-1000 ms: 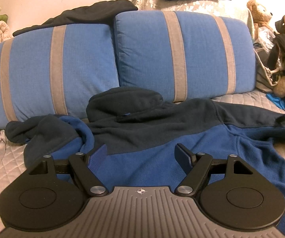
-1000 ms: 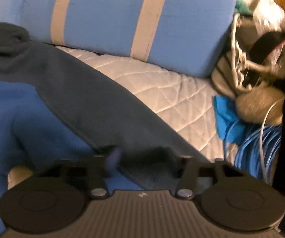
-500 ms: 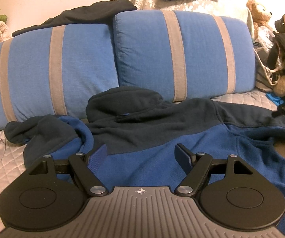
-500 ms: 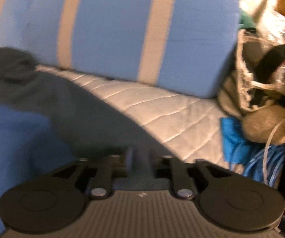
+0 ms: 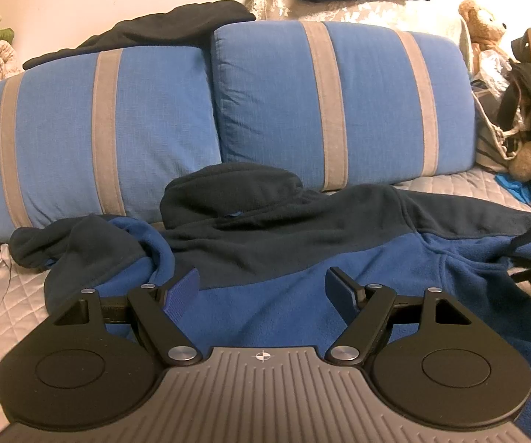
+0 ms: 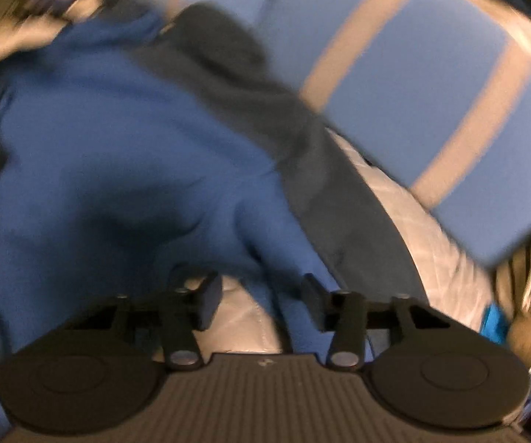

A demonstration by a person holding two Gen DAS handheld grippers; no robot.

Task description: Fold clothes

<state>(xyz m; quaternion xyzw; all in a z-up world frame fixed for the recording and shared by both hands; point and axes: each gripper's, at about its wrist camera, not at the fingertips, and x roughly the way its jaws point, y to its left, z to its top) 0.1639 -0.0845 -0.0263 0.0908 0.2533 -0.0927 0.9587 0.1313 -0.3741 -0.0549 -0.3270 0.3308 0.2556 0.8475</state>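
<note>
a blue and navy fleece jacket (image 5: 302,280) lies spread on the quilted bedcover (image 5: 10,306), its dark collar at 12 o'clock bunched against two blue striped cushions (image 5: 339,103) that wall off the far edge. the left gripper (image 5: 261,291) hovers over the blue body panel with its jaws wide apart and nothing between them. at 9 o'clock one sleeve (image 5: 80,251) lies crumpled, with bare quilt beyond it. at 3 o'clock the other sleeve runs out toward a teddy bear (image 5: 481,29) and a heap of bags. in the blurred right wrist view, the right gripper (image 6: 261,295) has its jaws parted, having just been opening; no cloth is pinched, and the jacket's blue sleeve edge and pale quilt show in the gap. open quilt lies at 2 o'clock beside the navy band.
</note>
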